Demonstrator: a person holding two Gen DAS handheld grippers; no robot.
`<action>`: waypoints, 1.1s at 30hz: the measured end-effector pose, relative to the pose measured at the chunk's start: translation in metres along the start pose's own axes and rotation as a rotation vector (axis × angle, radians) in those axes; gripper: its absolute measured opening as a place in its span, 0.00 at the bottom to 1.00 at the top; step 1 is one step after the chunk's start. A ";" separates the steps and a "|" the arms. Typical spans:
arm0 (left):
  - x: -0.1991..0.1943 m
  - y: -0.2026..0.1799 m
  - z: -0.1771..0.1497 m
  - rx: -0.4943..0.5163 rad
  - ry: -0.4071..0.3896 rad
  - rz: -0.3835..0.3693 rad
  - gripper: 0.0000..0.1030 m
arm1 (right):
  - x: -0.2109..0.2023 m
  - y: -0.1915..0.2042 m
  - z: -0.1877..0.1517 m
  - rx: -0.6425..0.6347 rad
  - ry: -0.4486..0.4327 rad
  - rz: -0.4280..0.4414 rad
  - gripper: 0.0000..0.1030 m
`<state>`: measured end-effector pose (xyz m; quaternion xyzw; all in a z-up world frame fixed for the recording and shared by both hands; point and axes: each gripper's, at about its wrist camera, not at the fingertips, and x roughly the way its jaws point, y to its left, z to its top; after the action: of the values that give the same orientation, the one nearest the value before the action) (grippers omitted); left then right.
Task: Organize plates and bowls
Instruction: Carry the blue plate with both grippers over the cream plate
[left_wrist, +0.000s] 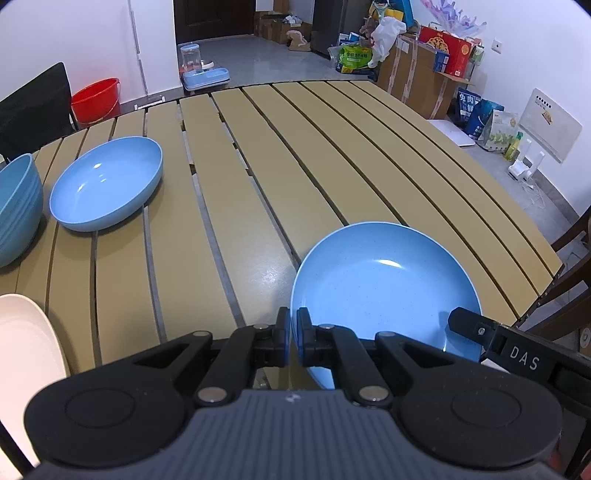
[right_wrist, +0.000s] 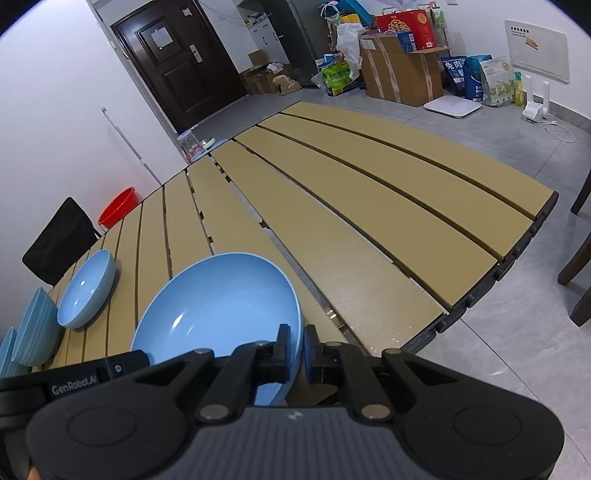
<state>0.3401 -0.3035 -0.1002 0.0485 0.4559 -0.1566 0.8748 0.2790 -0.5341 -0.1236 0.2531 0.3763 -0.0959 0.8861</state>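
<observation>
A blue plate is held above the slatted table by both grippers. My left gripper is shut on the plate's left rim. My right gripper is shut on the right rim of the same plate; it also shows at the right edge of the left wrist view. A second blue plate lies at the table's left; it also shows in the right wrist view. A ribbed blue bowl stands left of it. A white plate lies at the near left.
A black chair and a red bucket stand beyond the table's left side. Boxes and bags fill the far right corner. Dark wooden chairs stand at the table's right end.
</observation>
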 end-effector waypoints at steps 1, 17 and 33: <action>-0.002 0.000 0.000 -0.001 -0.002 0.000 0.05 | -0.001 0.001 0.000 0.000 -0.002 0.002 0.06; -0.046 0.027 -0.002 -0.040 -0.059 0.009 0.05 | -0.031 0.035 -0.001 -0.035 -0.032 0.044 0.06; -0.099 0.077 -0.017 -0.110 -0.113 0.043 0.05 | -0.056 0.085 -0.014 -0.105 -0.033 0.114 0.06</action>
<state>0.2990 -0.2037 -0.0340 0.0010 0.4124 -0.1148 0.9037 0.2616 -0.4557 -0.0600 0.2256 0.3512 -0.0295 0.9083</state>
